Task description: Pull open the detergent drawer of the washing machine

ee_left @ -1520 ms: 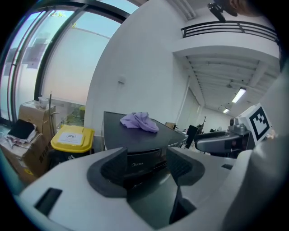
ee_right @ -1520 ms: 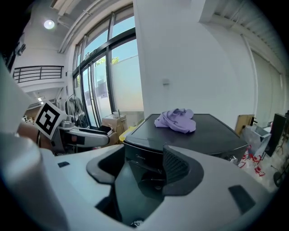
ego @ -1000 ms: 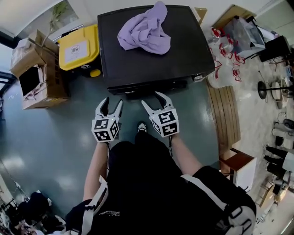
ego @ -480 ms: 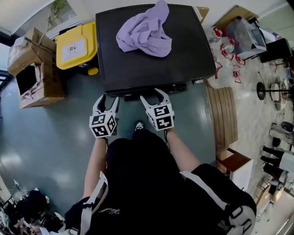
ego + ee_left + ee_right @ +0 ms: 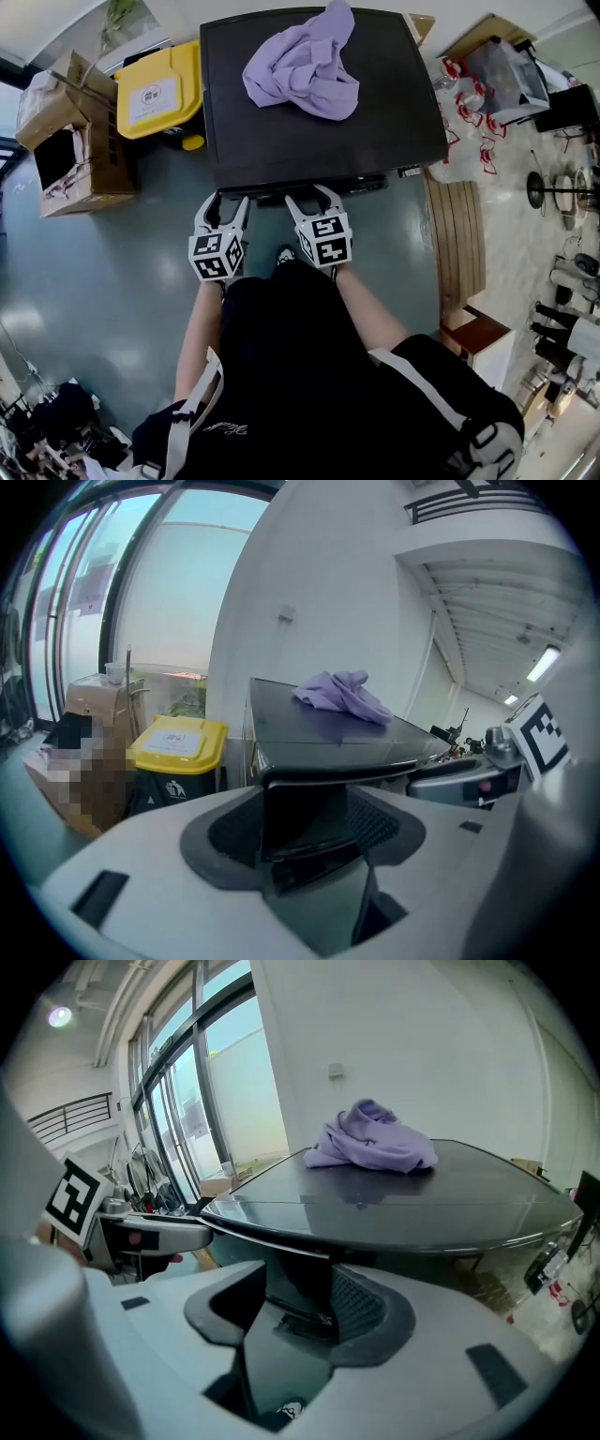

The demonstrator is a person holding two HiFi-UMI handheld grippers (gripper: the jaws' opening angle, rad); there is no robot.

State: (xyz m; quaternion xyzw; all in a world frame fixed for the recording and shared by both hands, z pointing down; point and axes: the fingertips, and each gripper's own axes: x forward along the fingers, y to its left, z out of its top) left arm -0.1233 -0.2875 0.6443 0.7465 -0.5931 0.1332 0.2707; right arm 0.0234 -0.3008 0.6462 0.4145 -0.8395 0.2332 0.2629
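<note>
The black washing machine (image 5: 375,122) is seen from above, with a purple cloth (image 5: 305,61) bunched on its top. Both grippers are at its front edge. My left gripper (image 5: 225,199) is open at the left part of the front. In the left gripper view a dark drawer-like panel (image 5: 305,822) lies between the jaws, under the top's lip. I cannot tell whether the pads touch it. My right gripper (image 5: 314,194) is just to its right. Its jaws are closing around the front panel (image 5: 300,1316) below the lip and stand apart from it.
A yellow-lidded bin (image 5: 159,94) and cardboard boxes (image 5: 75,141) stand left of the machine. A wooden bench (image 5: 459,234) and loose clutter lie to the right. The person's shoe (image 5: 288,256) shows on the grey floor just below the grippers.
Both grippers have moved forward to the machine's front edge, so their tips now reach under the top's lip. The right jaws look slightly narrower.
</note>
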